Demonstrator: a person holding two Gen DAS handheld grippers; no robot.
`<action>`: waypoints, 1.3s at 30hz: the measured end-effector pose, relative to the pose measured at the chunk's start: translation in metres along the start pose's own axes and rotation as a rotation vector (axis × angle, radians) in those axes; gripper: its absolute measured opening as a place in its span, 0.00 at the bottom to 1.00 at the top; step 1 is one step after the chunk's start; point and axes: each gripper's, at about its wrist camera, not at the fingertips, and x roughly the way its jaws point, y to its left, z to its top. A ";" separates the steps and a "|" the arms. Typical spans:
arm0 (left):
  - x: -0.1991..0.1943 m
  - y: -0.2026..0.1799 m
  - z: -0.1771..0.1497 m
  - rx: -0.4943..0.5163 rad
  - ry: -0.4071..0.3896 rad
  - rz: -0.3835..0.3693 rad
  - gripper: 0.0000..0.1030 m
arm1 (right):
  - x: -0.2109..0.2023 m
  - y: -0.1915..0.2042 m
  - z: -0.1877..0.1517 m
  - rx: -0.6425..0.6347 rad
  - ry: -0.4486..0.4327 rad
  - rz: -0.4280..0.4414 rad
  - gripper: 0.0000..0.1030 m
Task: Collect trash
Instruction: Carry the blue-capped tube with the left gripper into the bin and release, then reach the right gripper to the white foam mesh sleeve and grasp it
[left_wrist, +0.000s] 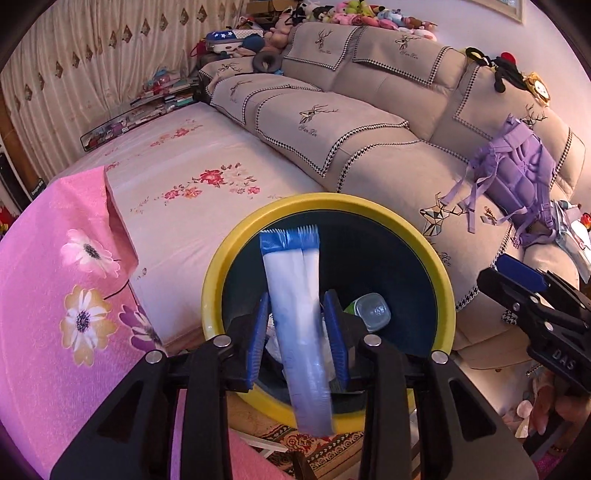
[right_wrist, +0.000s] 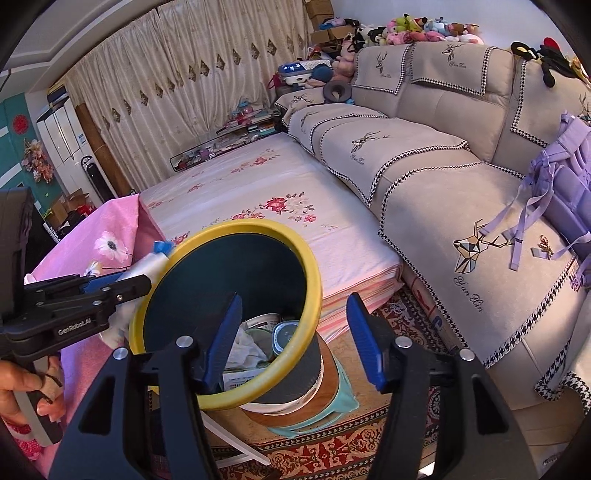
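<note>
My left gripper (left_wrist: 297, 321) is shut on a long white wrapper with blue ends (left_wrist: 295, 295), held over the mouth of the yellow-rimmed dark trash bin (left_wrist: 439, 273). Inside the bin lie a clear plastic lid (left_wrist: 373, 309) and crumpled paper. In the right wrist view the bin (right_wrist: 314, 273) stands on a low stool, with the left gripper (right_wrist: 122, 282) and the wrapper (right_wrist: 147, 267) at its left rim. My right gripper (right_wrist: 293, 339) is open and empty, its left finger inside the bin's rim, its right finger outside. It also shows in the left wrist view (left_wrist: 524, 280).
A pink floral cloth (left_wrist: 55, 295) covers a surface to the left. A mattress with a floral sheet (right_wrist: 258, 206) lies behind the bin. A beige sofa (right_wrist: 461, 177) with a purple backpack (right_wrist: 565, 173) runs along the right. A patterned rug (right_wrist: 351, 454) covers the floor.
</note>
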 end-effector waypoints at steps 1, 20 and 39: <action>0.002 0.001 0.001 -0.005 0.003 0.004 0.43 | 0.000 -0.001 0.000 0.003 0.000 0.002 0.55; -0.150 0.139 -0.108 -0.204 -0.176 0.152 0.77 | 0.007 0.058 -0.002 -0.087 0.026 0.063 0.58; -0.275 0.339 -0.309 -0.570 -0.211 0.599 0.84 | 0.033 0.360 -0.008 -0.510 0.153 0.462 0.59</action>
